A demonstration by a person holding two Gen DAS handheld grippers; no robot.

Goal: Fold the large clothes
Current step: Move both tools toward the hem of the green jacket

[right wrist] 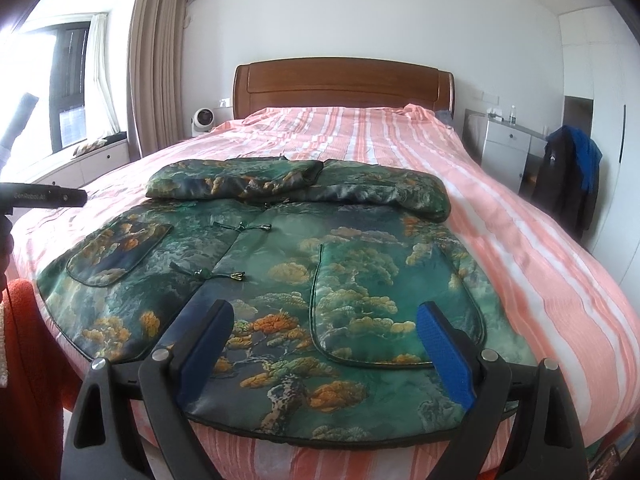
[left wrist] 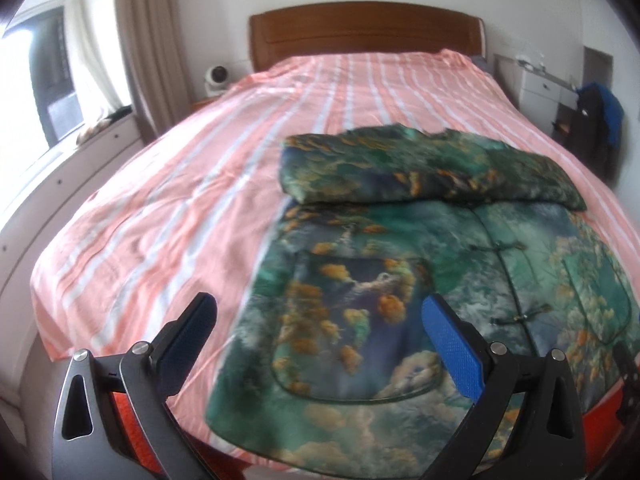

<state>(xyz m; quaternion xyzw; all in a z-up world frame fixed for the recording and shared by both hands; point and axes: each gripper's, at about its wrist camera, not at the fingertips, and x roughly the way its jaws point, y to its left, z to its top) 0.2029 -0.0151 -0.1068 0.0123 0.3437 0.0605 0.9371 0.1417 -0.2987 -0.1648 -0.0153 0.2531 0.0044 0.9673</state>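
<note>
A green padded jacket with a printed tree and cloud pattern lies flat, front up, at the foot of the pink striped bed. Both sleeves are folded across its upper part. My right gripper hovers open over the jacket's hem, near its right pocket, with nothing pinched between the blue pads. In the left wrist view the jacket fills the lower right. My left gripper is open above the jacket's left edge and pocket. The picture is slightly blurred. A black part of the left gripper shows at the left edge of the right wrist view.
A wooden headboard stands at the far end, with a small white fan beside it. A window bench runs along the left. On the right are a white drawer unit and a chair with dark and blue clothes. An orange sleeve is at the left.
</note>
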